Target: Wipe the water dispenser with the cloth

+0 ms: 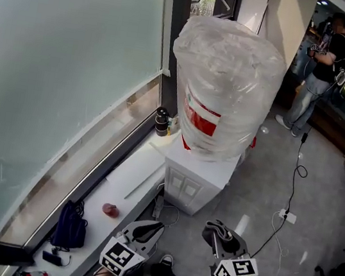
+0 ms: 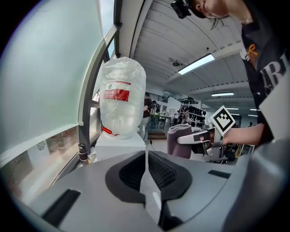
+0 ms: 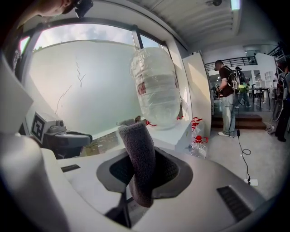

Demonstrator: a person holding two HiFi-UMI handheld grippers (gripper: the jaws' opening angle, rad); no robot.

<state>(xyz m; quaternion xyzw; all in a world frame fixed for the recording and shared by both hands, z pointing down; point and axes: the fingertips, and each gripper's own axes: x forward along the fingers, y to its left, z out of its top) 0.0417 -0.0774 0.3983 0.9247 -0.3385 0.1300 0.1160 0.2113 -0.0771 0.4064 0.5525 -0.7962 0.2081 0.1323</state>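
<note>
The water dispenser is a white cabinet [image 1: 195, 180] by the window, with a large plastic-wrapped bottle [image 1: 225, 90] with a red label on top. It stands ahead of both grippers and neither touches it. My right gripper [image 1: 219, 229] is shut on a folded grey cloth [image 3: 138, 145], which sticks up out of its jaws. The cloth [image 2: 180, 140] also shows in the left gripper view. My left gripper [image 1: 148, 228] is beside it at the same height, jaws shut with nothing between them [image 2: 146, 156]. The dispenser [image 2: 120, 138] lies straight ahead of it.
A frosted window [image 1: 63, 52] and a white sill [image 1: 122, 188] run along the left. The sill holds a dark bottle [image 1: 161, 121], a pink object [image 1: 110, 209] and a blue bag [image 1: 71, 225]. A cable with a power strip [image 1: 287, 216] crosses the floor on the right. A person [image 1: 320, 66] stands far back.
</note>
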